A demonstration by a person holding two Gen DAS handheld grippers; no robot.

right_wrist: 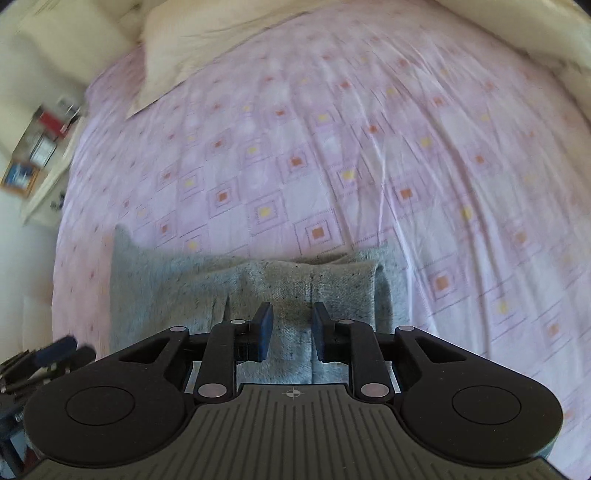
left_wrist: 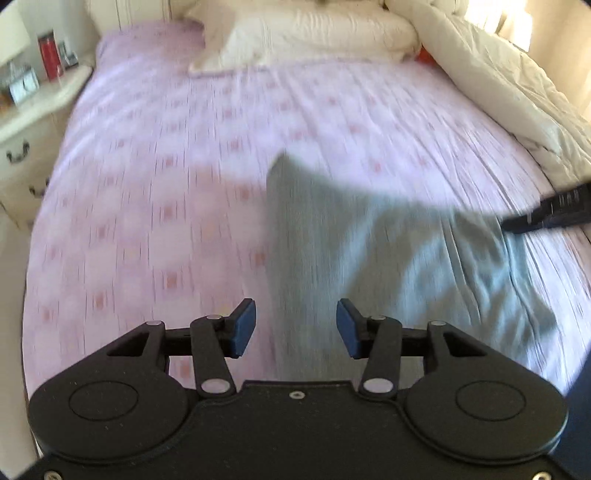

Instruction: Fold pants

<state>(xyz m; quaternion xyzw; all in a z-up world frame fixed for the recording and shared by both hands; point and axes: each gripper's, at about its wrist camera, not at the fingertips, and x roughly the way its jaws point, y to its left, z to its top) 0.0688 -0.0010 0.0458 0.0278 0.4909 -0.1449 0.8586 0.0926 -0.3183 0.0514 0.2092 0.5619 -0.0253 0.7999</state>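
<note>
bed [left_wrist: 147,184] below, both grippers angled down

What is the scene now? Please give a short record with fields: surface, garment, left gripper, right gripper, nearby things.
surface: bed with pink patterned sheet
garment: grey pants, partly folded, lying on the sheet
left gripper: open, nothing between the pads
right gripper: open, above the pants, not pinching them
nearby things: pillow, duvet, nightstand

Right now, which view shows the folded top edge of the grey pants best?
The right wrist view: the grey pants lie close and fairly sharp there, with the fold line and a centre seam readable. The left wrist view shows the pants more fully, but motion-blurred, so the edges smear.
</note>
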